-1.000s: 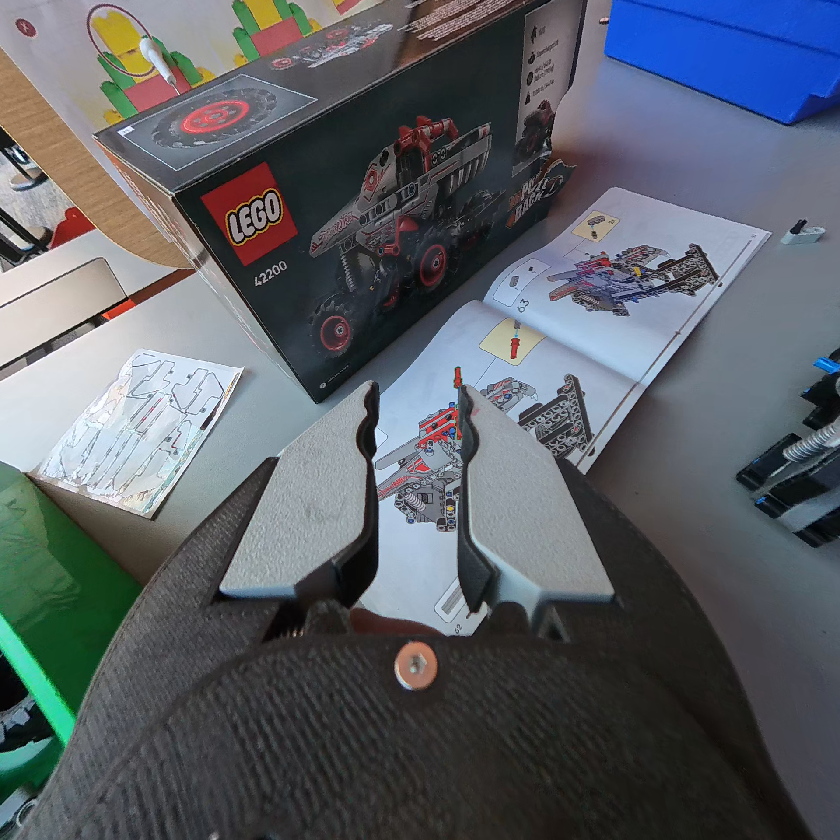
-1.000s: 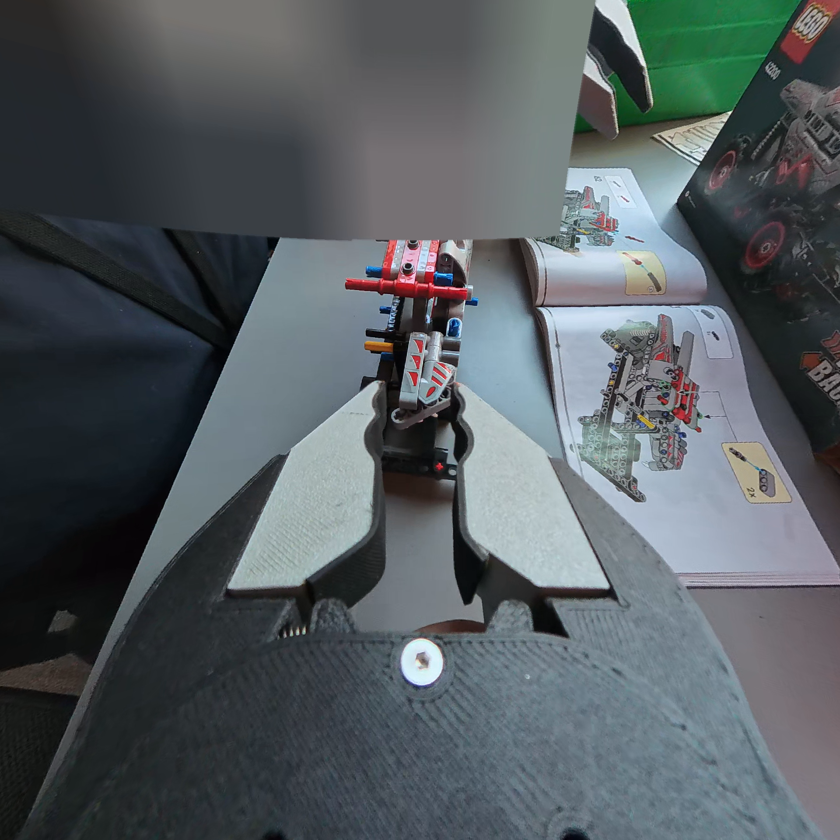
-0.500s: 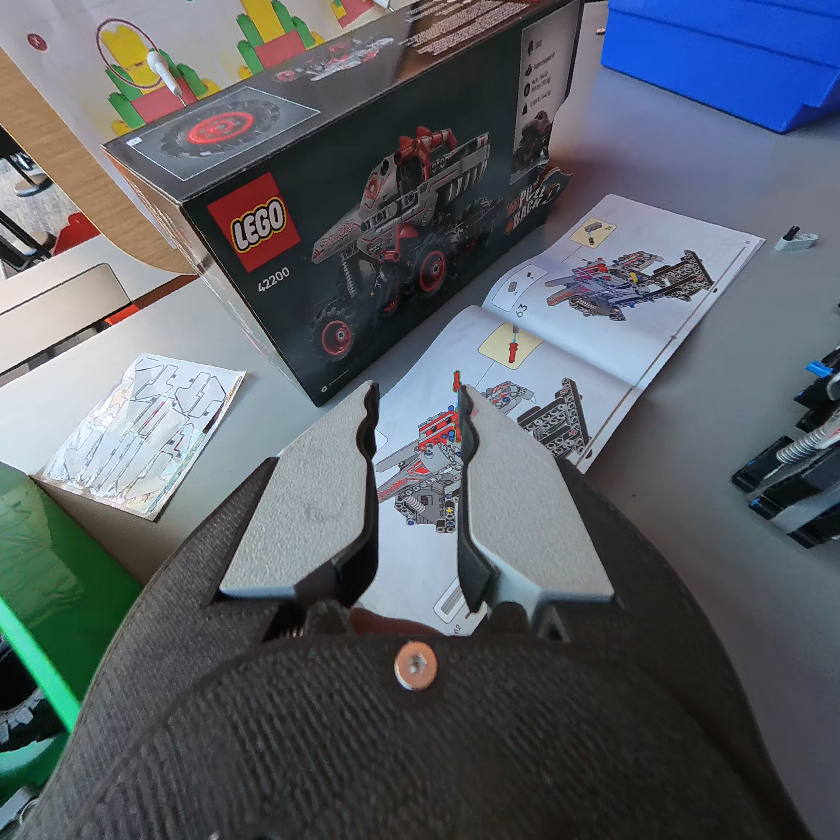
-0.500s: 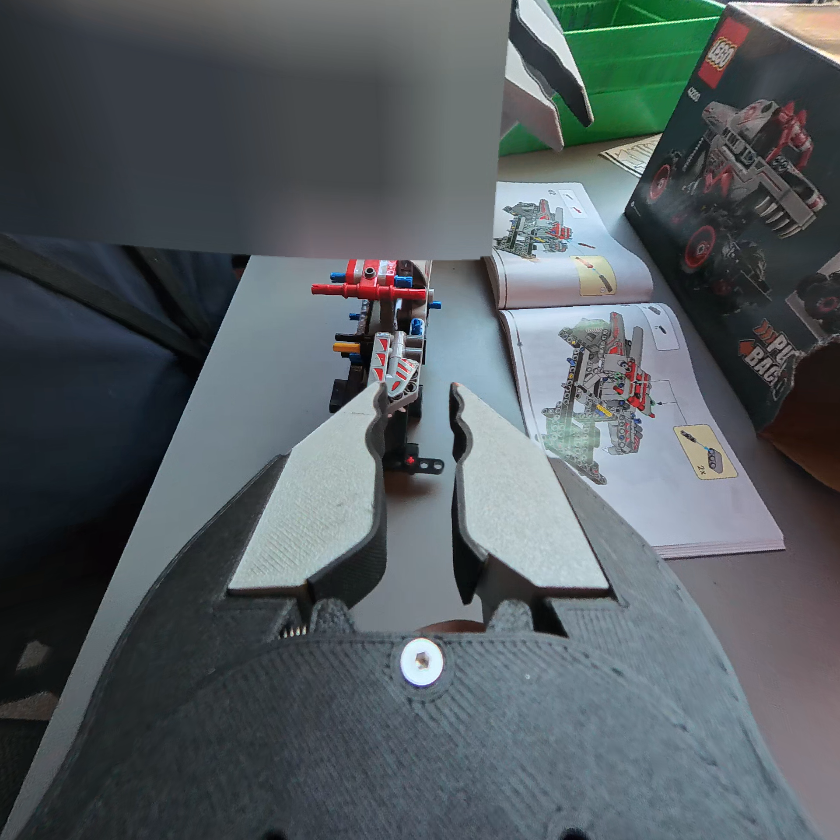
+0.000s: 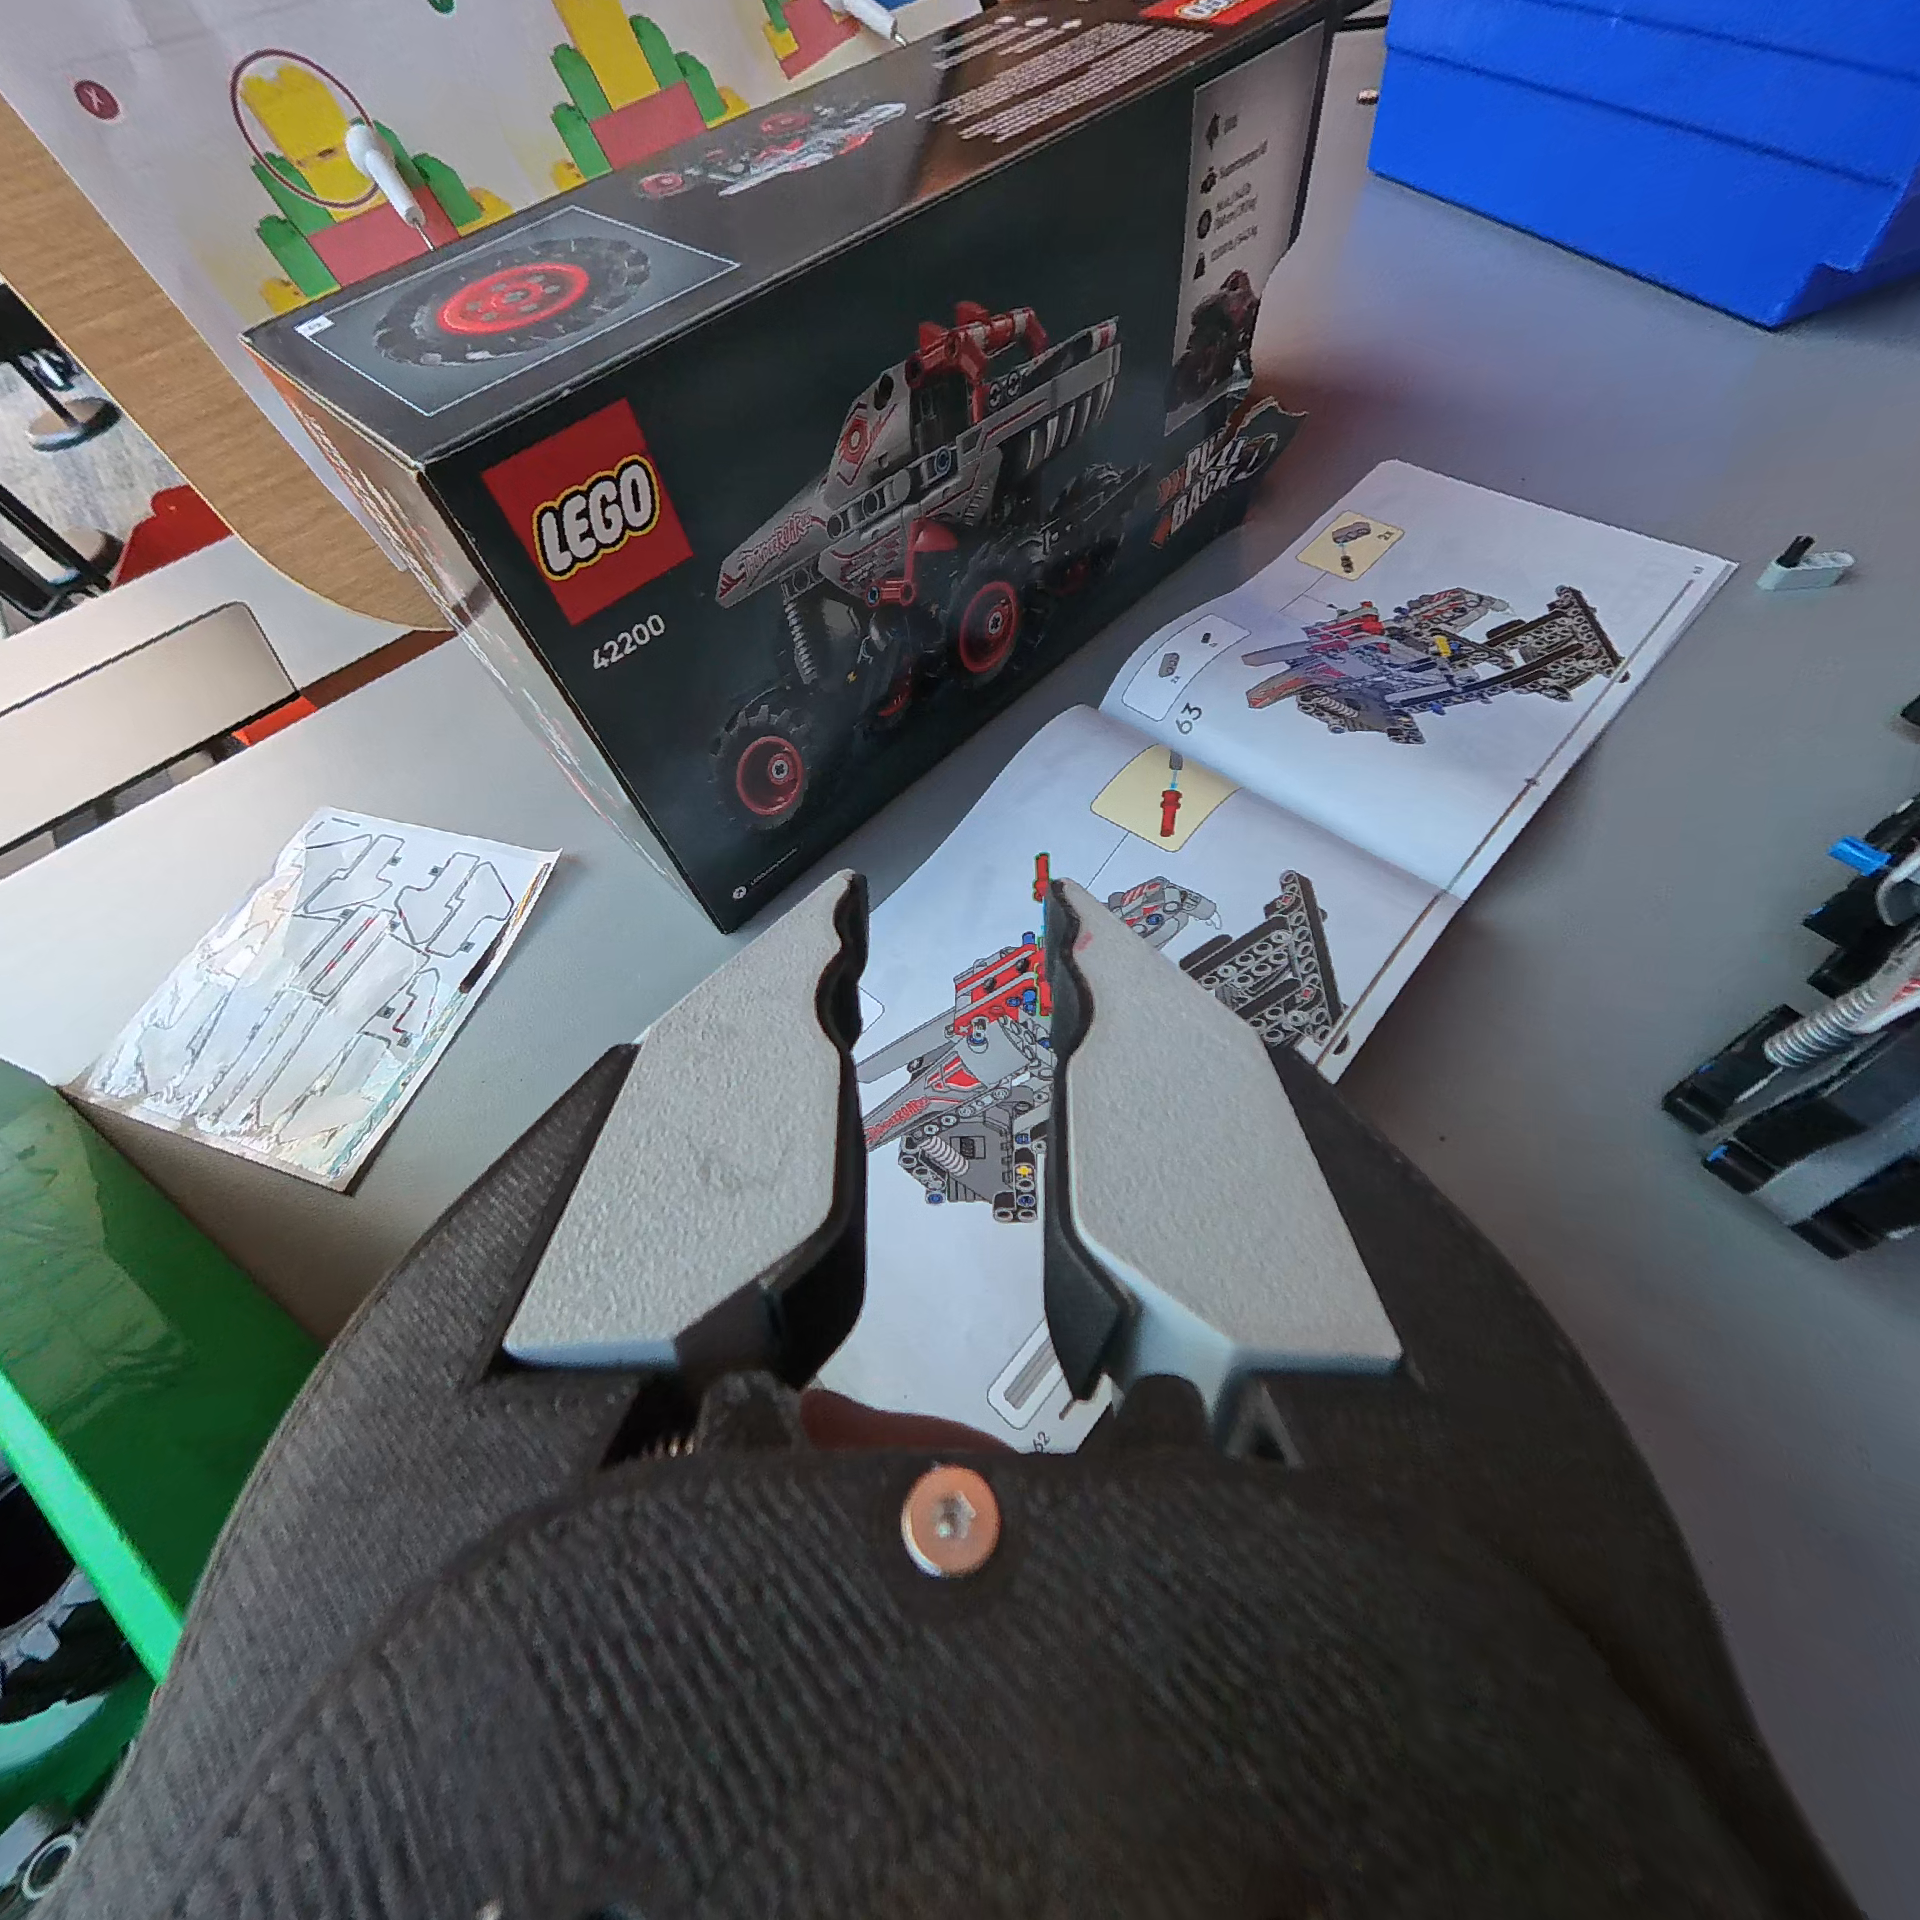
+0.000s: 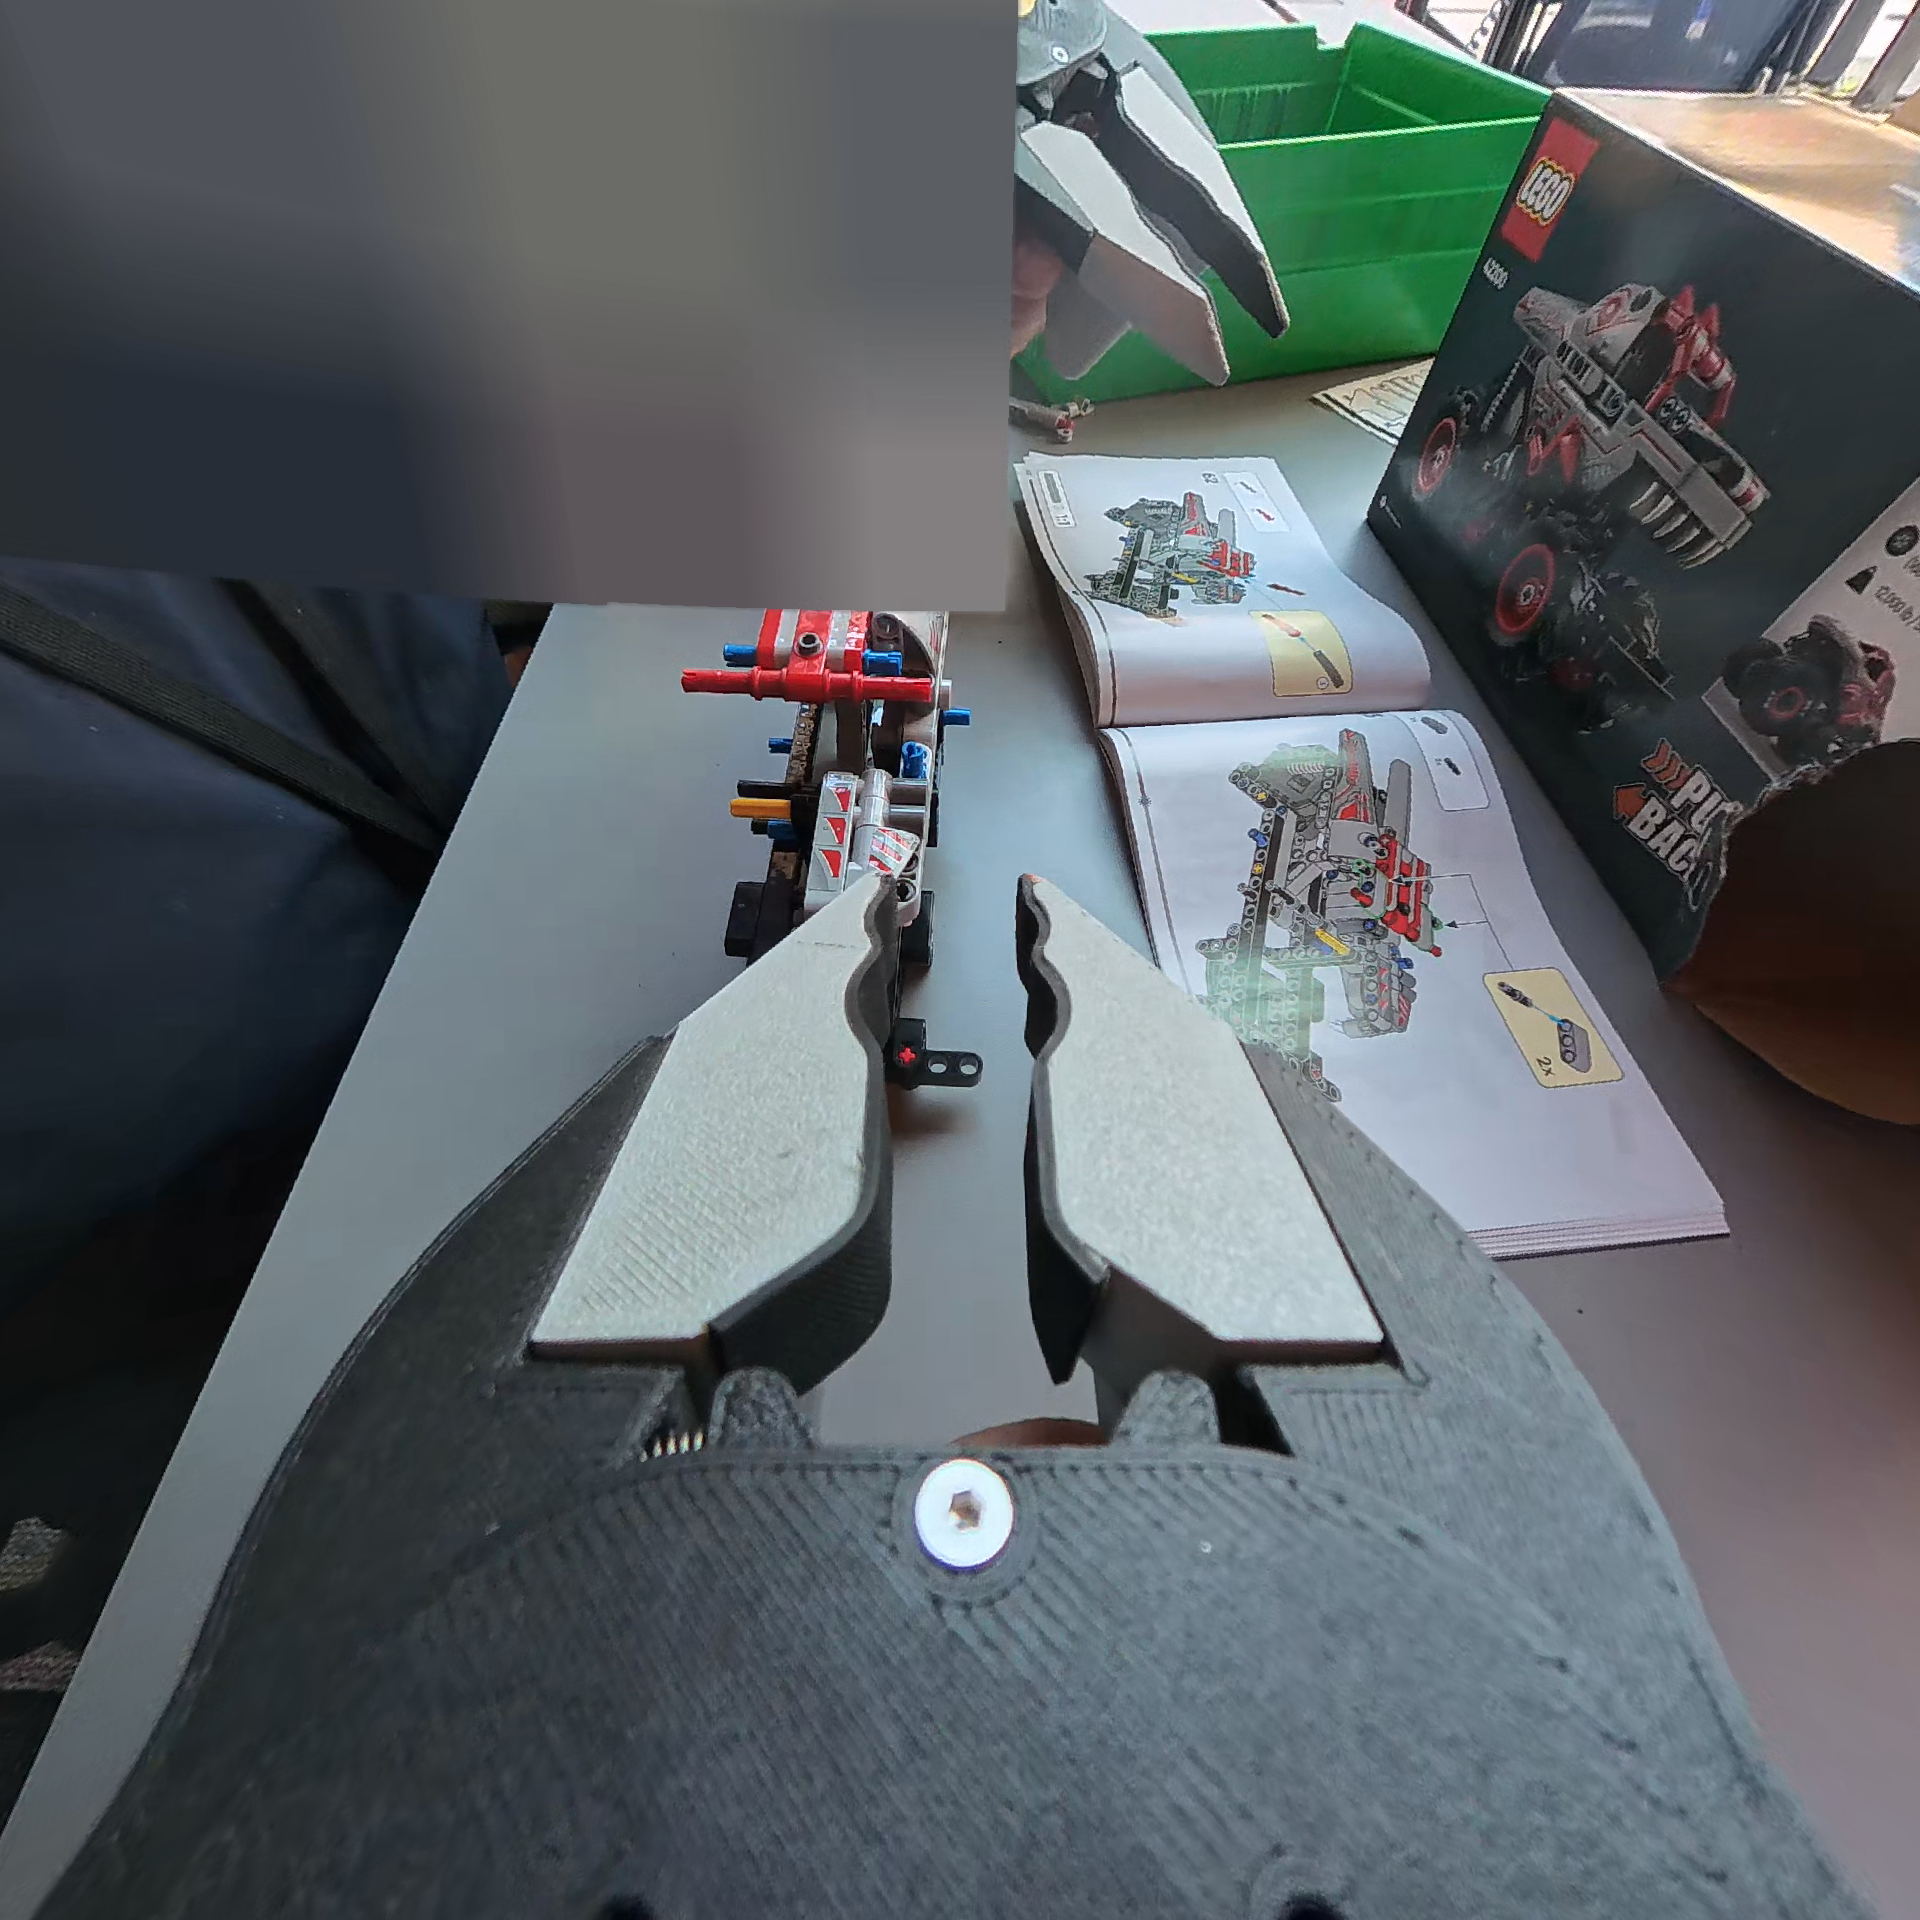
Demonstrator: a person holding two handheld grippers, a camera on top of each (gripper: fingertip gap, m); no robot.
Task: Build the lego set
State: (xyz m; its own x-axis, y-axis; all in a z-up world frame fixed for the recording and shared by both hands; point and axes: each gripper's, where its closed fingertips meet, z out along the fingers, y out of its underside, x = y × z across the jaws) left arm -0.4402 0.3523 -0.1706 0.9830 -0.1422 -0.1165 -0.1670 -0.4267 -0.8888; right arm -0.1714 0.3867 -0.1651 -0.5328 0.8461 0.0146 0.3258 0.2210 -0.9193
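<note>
A part-built Lego truck chassis of black, grey and red parts lies on the grey table, just ahead and left of my right gripper. That gripper is open and empty. A small black piece with a red cross lies on the table between its fingers. My left gripper is open and empty, held above the open instruction booklet. The chassis shows at the right edge of the left wrist view. The left gripper also shows high in the right wrist view.
The dark Lego box stands behind the booklet. A sticker sheet lies left of it. A green bin is at the near left, a blue bin at the far right. A small grey piece lies beyond the booklet. The gap from one gripper's tips to the other's is roughly 30 cm.
My right gripper has drawn back and to the right from the chassis end it flanked; the small black piece now shows between its fingers. The left gripper has barely moved.
</note>
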